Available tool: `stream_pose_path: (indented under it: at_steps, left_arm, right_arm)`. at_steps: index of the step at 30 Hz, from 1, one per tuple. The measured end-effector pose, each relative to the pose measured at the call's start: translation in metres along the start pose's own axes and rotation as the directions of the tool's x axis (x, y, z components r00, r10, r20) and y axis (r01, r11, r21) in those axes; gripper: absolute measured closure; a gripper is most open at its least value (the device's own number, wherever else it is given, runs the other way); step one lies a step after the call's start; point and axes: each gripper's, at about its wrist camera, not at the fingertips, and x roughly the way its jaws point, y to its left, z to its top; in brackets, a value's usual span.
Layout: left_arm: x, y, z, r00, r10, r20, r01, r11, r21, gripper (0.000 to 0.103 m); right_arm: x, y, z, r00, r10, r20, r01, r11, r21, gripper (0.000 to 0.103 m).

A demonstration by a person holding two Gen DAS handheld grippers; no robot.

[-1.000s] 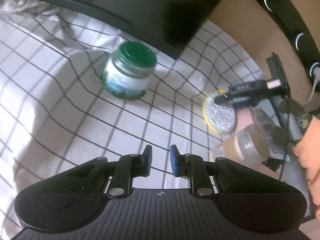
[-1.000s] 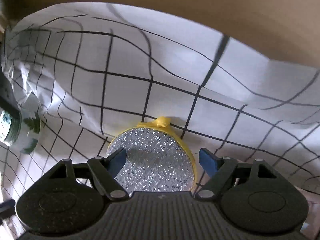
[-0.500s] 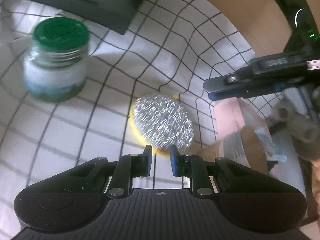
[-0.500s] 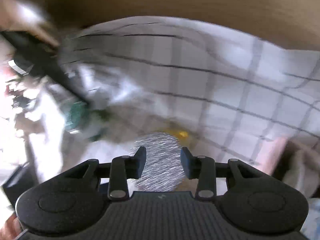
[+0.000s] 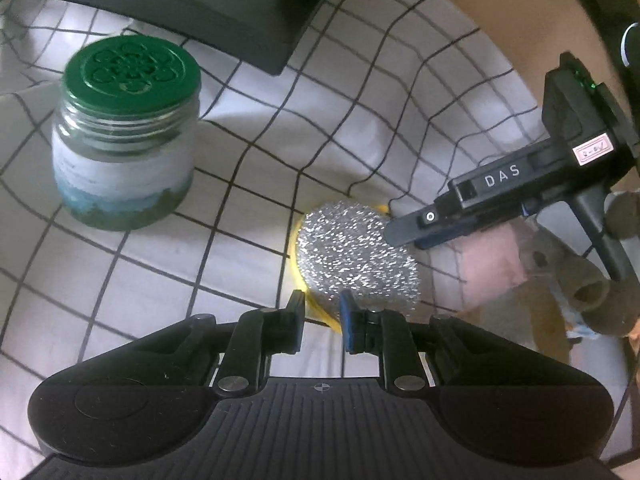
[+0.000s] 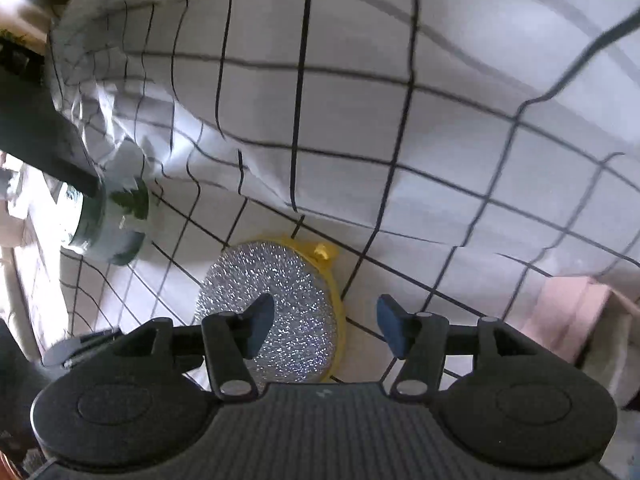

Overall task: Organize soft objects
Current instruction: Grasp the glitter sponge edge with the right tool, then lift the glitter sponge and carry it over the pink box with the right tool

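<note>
One scrubber [image 5: 356,256], one jar [image 5: 124,136]; left gripper [image 5: 320,312] nearly closed, right gripper [image 6: 324,320] spread, just opening

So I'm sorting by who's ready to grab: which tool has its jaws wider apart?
The right tool: wide gap above the silver sponge; left tool nearly closed.

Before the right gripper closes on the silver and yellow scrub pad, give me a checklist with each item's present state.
1. Right gripper jaws open: ok; they have just been opening.
2. Scrub pad centred between the jaws: not ok; the left finger overlaps the pad, and the right finger sits past its edge.
3. Pad lying flat and free on the checked cloth: ok.
4. Left gripper clear of the pad: not ok; its nearly shut tips hang right at the pad's near edge.
5. Green-lidded jar out of the way: ok, standing apart.
6. Fingers touching the pad: cannot tell.
</note>
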Motion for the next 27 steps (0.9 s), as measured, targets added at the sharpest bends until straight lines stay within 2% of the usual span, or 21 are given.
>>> stream_pose_path:
  at_steps: [9, 11, 14, 17, 20, 22, 23, 25, 27]
  left_arm:
    - [0.013, -0.007, 0.007, 1.000, -0.014, -0.007, 0.014, 1.000, 0.020, 0.083]
    - [0.013, 0.000, 0.007, 0.999, -0.038, -0.007, 0.038, 0.999, -0.005, 0.083]
    - [0.013, 0.009, 0.006, 0.997, -0.075, -0.002, 0.075, 0.996, -0.040, 0.083]
    - [0.012, 0.012, 0.006, 0.996, -0.093, 0.001, 0.093, 0.995, -0.046, 0.083]
    - [0.012, 0.011, 0.006, 0.996, -0.091, -0.001, 0.090, 0.995, -0.045, 0.083]
    - [0.011, 0.009, 0.005, 0.997, -0.082, -0.003, 0.082, 0.996, -0.037, 0.084]
    - [0.010, 0.009, 0.005, 0.997, -0.079, -0.003, 0.079, 0.996, -0.034, 0.084]
    - [0.010, 0.008, 0.004, 0.997, -0.079, -0.002, 0.079, 0.996, -0.039, 0.085]
    - [0.007, 0.010, 0.002, 0.997, -0.073, 0.005, 0.073, 0.996, -0.052, 0.086]
  right_arm:
    - [0.007, 0.012, 0.005, 0.998, 0.061, -0.017, -0.062, 0.997, -0.051, 0.034]
    - [-0.005, 0.011, 0.006, 0.993, 0.119, 0.015, -0.119, 0.992, -0.050, 0.034]
    - [-0.028, 0.020, -0.001, 0.979, 0.198, 0.048, -0.191, 0.973, -0.128, 0.034]
    - [-0.036, 0.037, -0.010, 0.941, 0.338, -0.011, -0.335, 0.927, -0.167, 0.035]
    - [-0.030, 0.054, -0.012, 0.970, 0.243, -0.018, -0.242, 0.949, -0.201, 0.036]
    - [-0.022, 0.054, -0.007, 0.985, 0.171, -0.014, -0.170, 0.967, -0.187, 0.054]
    - [-0.018, 0.051, -0.005, 0.988, 0.150, -0.019, -0.151, 0.974, -0.170, 0.058]
    - [-0.010, 0.044, -0.002, 0.991, 0.129, -0.029, -0.132, 0.981, -0.140, 0.073]
    - [-0.007, 0.039, -0.005, 0.992, 0.117, -0.044, -0.122, 0.984, -0.134, 0.084]
